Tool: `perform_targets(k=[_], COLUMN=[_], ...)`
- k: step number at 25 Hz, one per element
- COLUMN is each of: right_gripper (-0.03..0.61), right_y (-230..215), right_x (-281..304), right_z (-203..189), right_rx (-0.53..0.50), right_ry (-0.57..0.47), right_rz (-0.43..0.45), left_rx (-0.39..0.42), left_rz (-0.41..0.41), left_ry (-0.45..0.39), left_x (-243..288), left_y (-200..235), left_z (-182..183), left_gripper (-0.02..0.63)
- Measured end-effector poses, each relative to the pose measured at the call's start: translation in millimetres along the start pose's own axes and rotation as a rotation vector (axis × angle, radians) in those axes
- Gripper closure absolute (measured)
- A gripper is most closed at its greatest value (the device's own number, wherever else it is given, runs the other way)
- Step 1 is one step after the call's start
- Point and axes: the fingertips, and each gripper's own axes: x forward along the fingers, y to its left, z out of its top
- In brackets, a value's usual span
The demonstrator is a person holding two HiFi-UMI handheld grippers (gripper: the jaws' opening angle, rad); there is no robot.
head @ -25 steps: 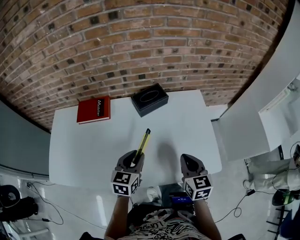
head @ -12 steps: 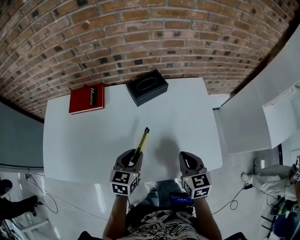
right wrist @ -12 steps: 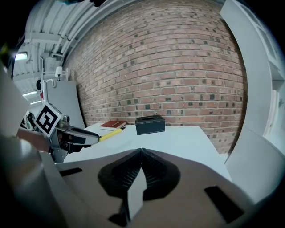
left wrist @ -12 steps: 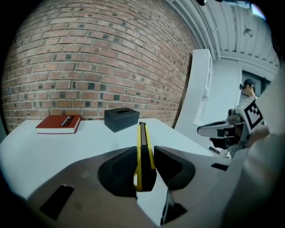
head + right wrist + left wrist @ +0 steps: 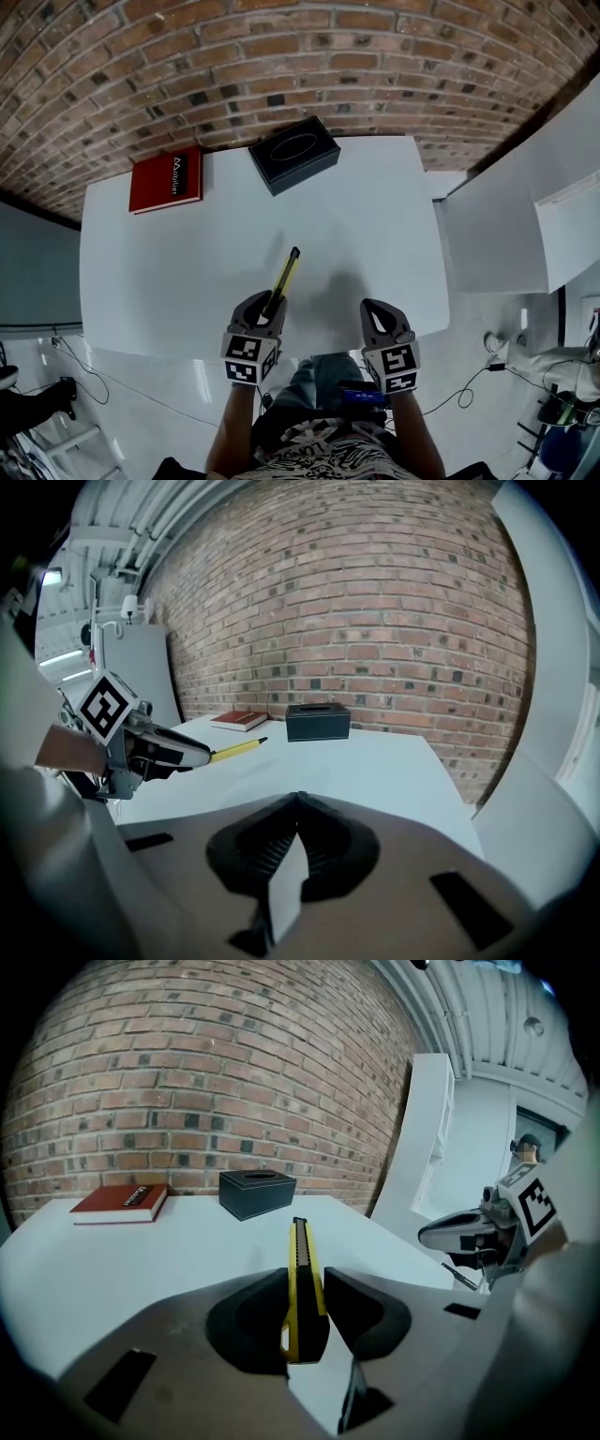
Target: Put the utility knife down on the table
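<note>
Two items, red book (image 5: 166, 179) and black box (image 5: 293, 155), line the desk's (image 5: 375, 216) far edge under the brick wall (image 5: 281, 56); left gripper (image 5: 265, 309) clamps the utility knife (image 5: 285, 274) at the near edge, right gripper (image 5: 377, 309) jaws together, empty

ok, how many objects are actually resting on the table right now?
2. A red book at the far left edge and a black box at the far middle. The utility knife is shut in the left gripper, so not counted. Nothing seems hidden.

The grey left gripper (image 5: 269, 307) is held forward, clamped on a yellow-and-black utility knife (image 5: 285, 274). The grey right gripper (image 5: 380, 317) is held alongside, jaws together.
</note>
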Motion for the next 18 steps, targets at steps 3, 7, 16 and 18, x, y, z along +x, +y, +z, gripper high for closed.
perform_targets(k=[3, 7, 16, 18], right_gripper=[0.578, 0.578, 0.578, 0.578], right_y=[-2, -6, -17, -18], right_x=[5, 13, 30, 31], right_z=[-3, -9, -16, -17], right_rx=[0.009, 0.034, 0.036, 0.037], right_ry=[0.011, 0.027, 0.063, 0.072], right_rz=[0.008, 0.018, 0.020, 0.022], left_rx=[0.003, 0.009, 0.008, 0.006], left_rz=[-0.001, -0.005, -0.016, -0.019], left_ry=[0.022, 0.058, 0.102, 0.109], left_x=[7, 17, 39, 44], left_y=[1, 2, 5, 5], left_z=[-7, -18, -32, -34], left_gripper=[0.489, 0.489, 0.489, 0.489])
